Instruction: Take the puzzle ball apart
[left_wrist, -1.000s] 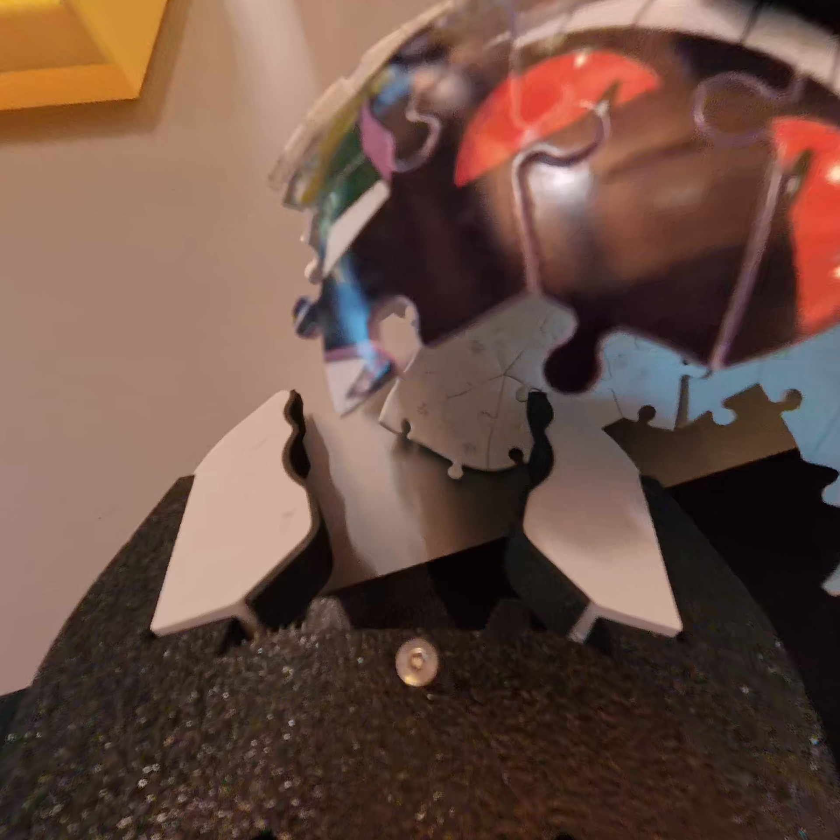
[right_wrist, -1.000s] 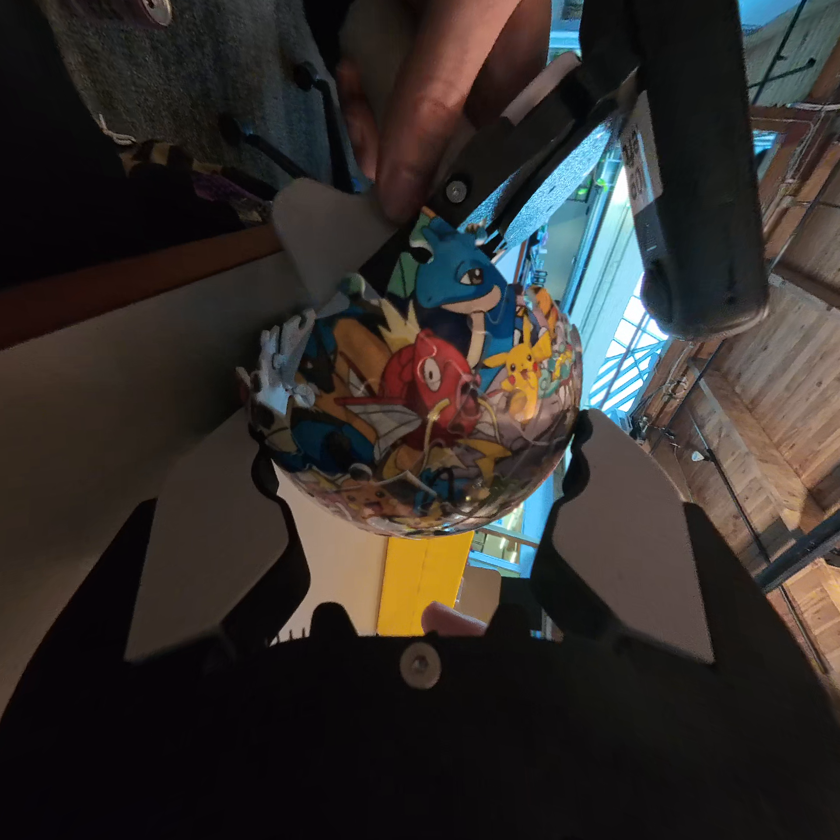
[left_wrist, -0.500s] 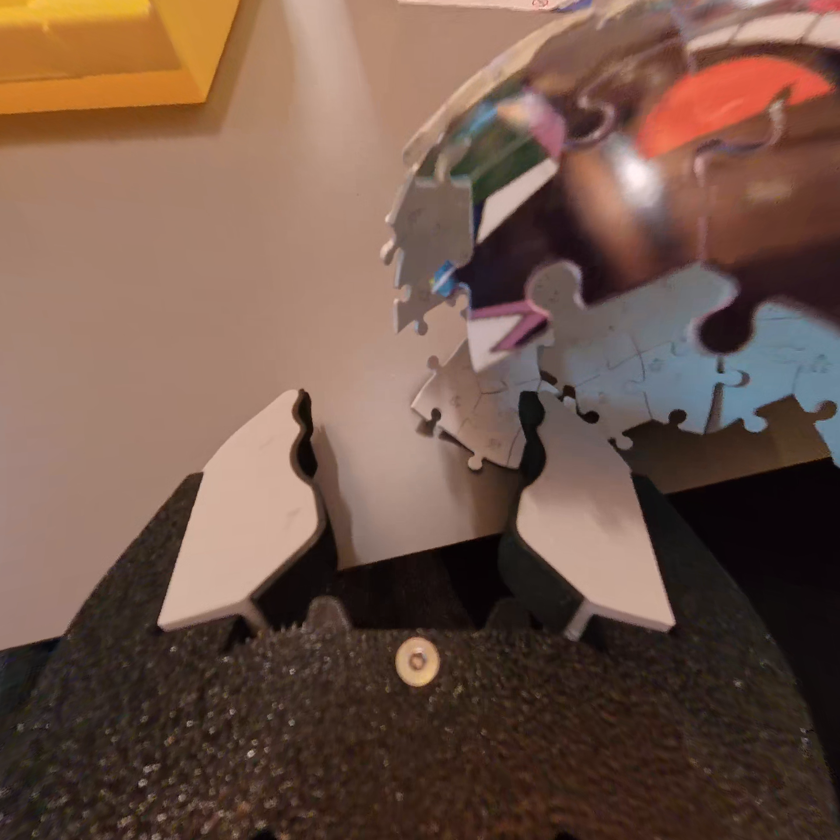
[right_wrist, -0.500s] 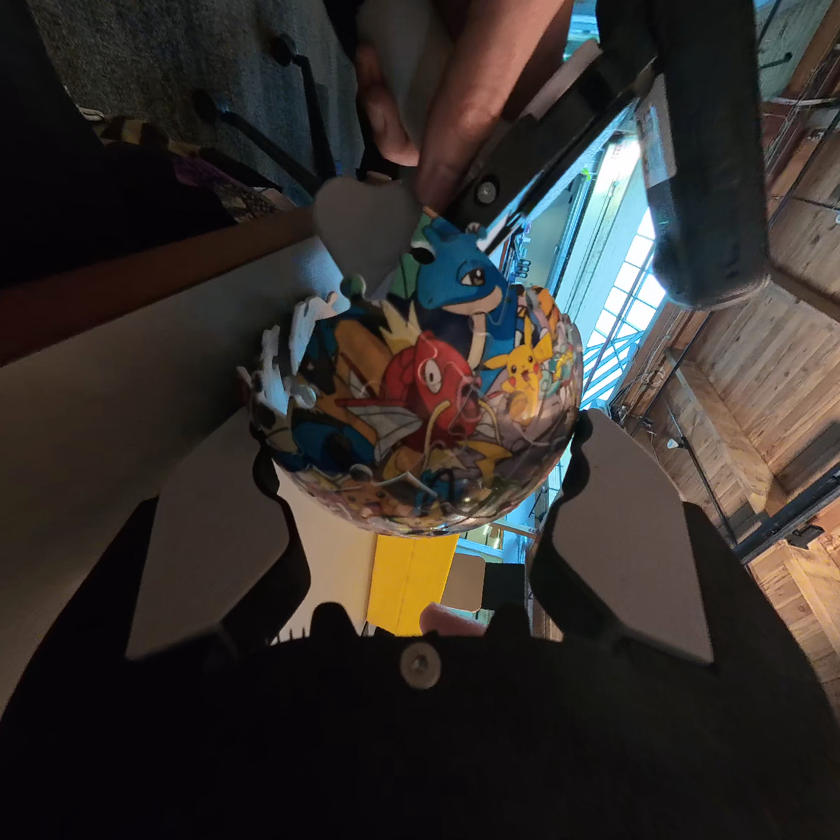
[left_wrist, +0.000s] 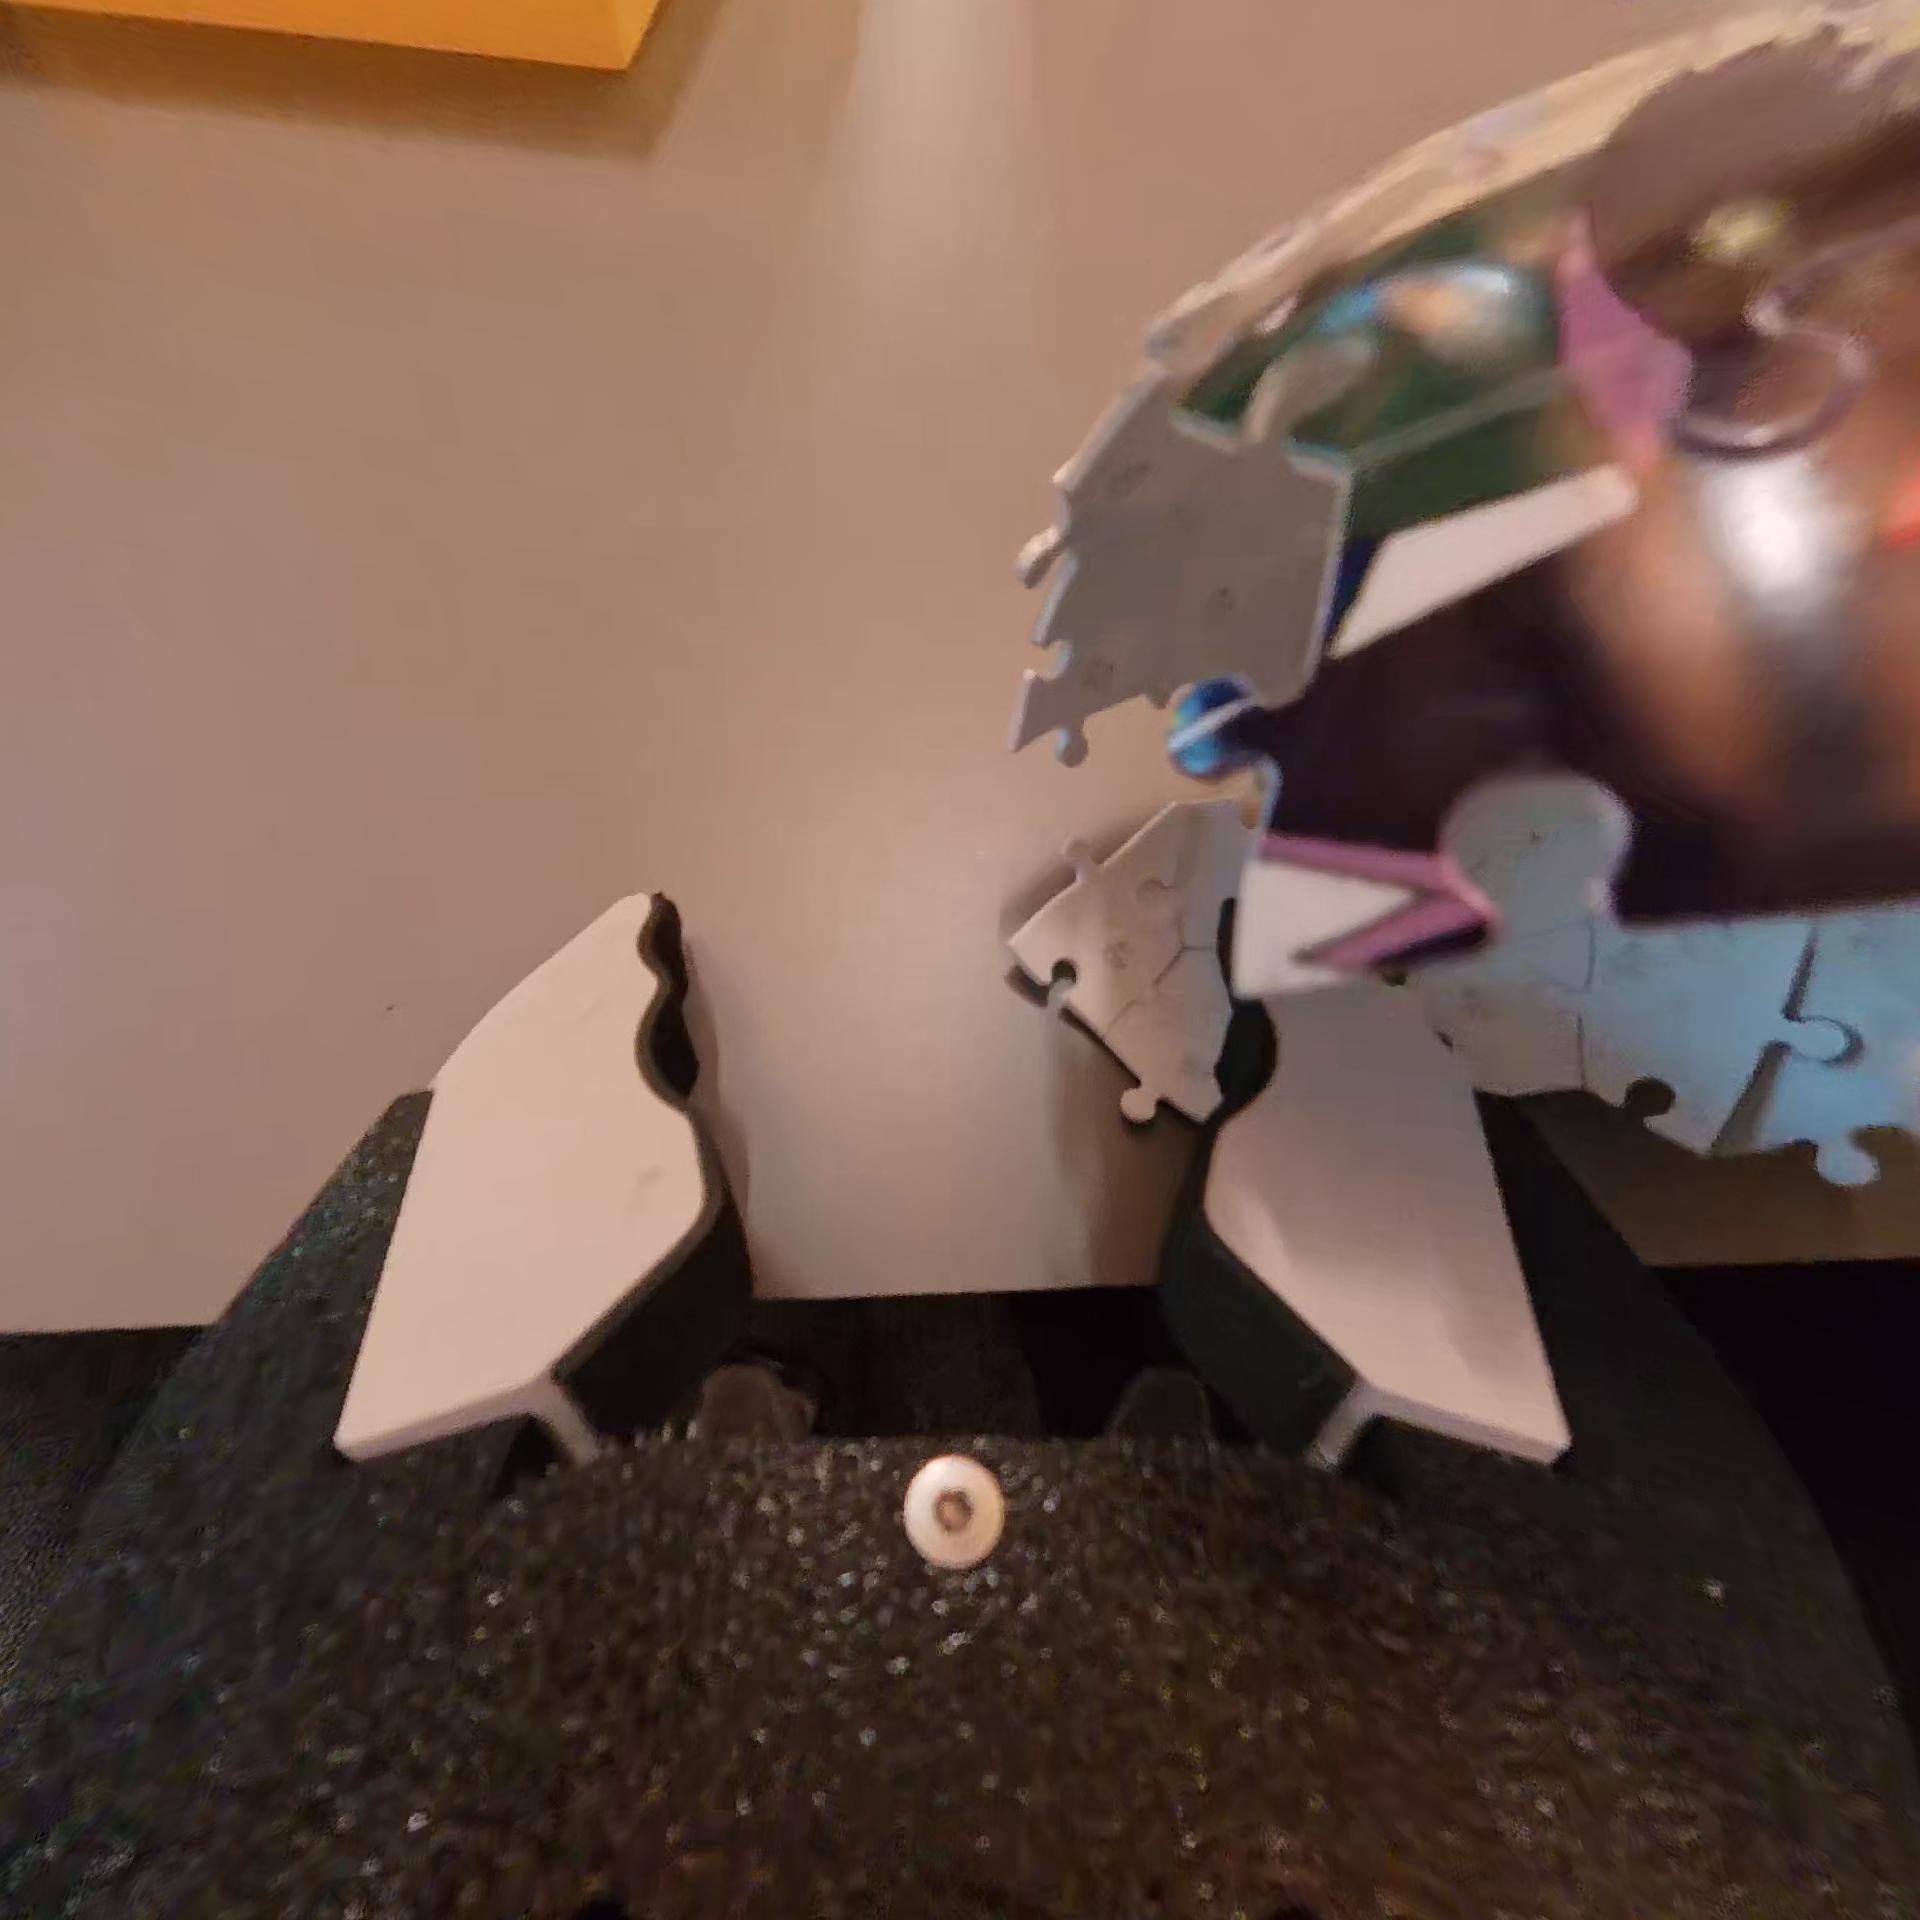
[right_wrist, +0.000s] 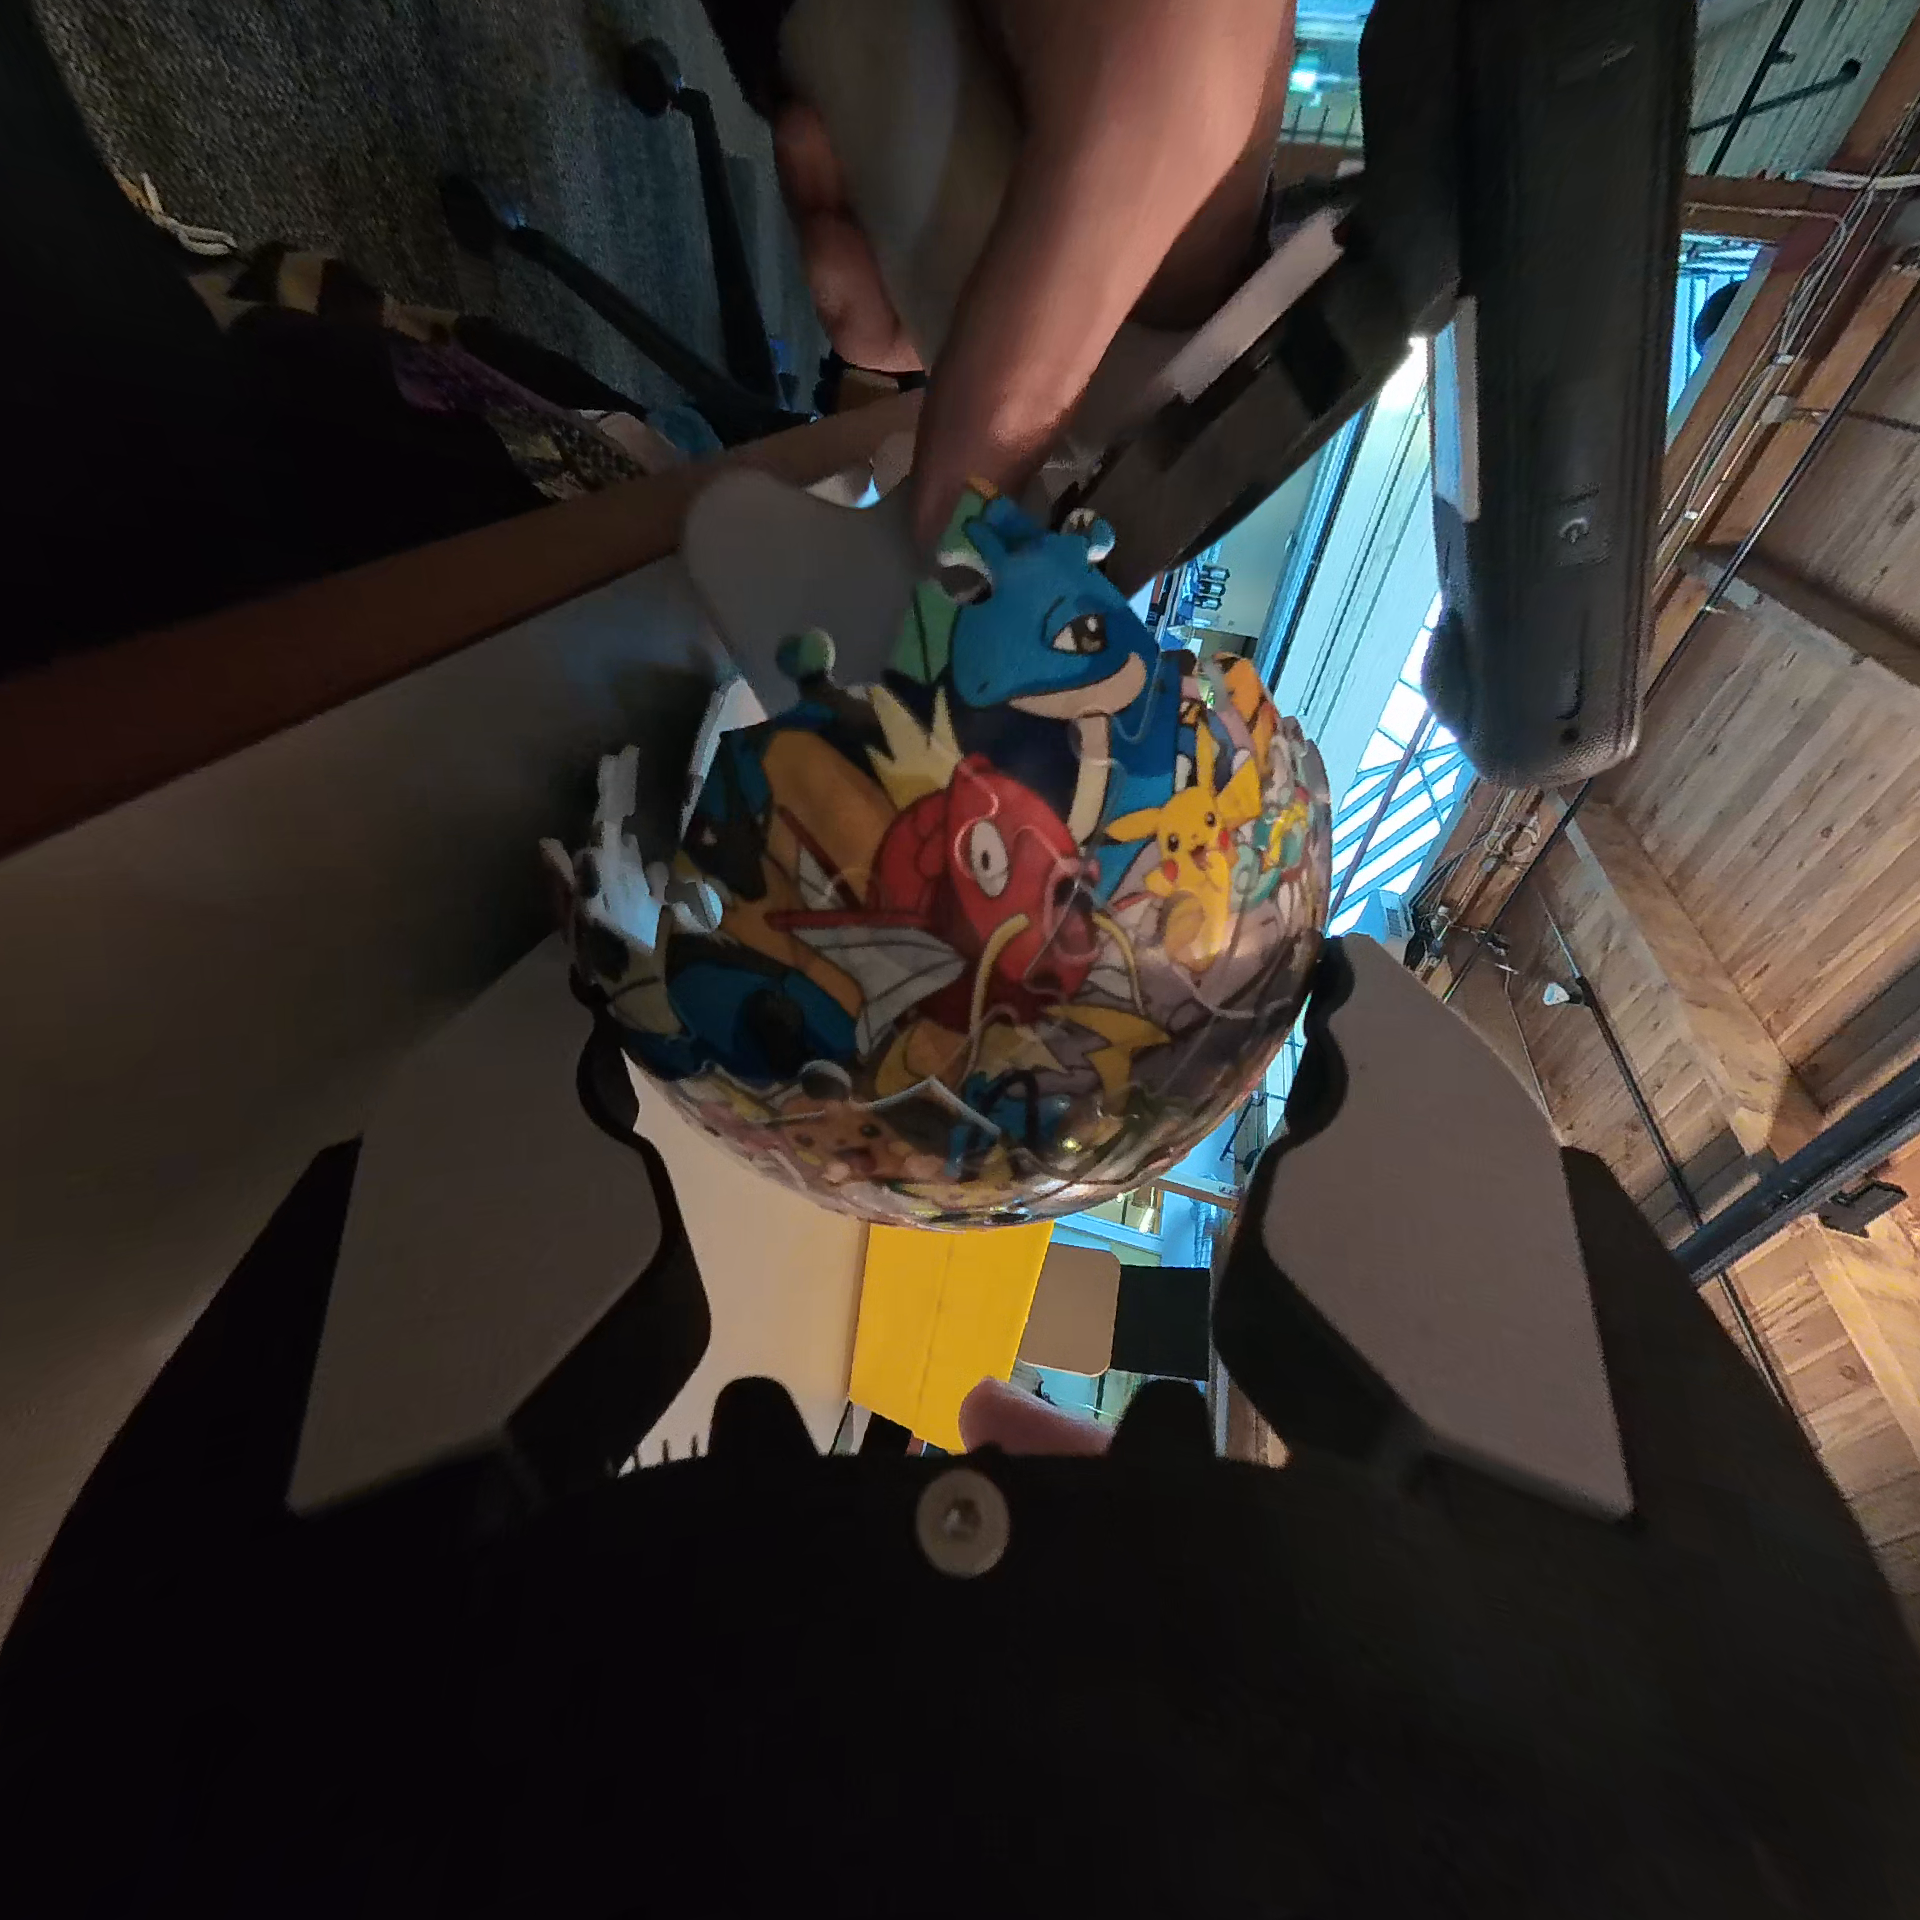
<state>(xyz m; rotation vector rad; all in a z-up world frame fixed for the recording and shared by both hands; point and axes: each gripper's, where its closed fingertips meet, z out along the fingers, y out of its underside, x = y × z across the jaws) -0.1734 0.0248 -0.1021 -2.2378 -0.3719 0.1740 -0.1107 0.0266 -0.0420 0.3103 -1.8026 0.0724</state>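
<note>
One puzzle ball (right_wrist: 966, 935), part-dismantled, is being held off the beige counter (left_wrist: 416, 623) between two claws.

The right claw (right_wrist: 951, 1013) is clamping the ball across its middle; the left claw (left_wrist: 951, 997) is standing wide open with nothing between its fingers, one fingertip touching a loosened grey piece (left_wrist: 1132, 997) at the broken rim. Next, judging from this, it should close on that piece and pull. One yellow box (left_wrist: 332, 26) is sitting well apart.
</note>
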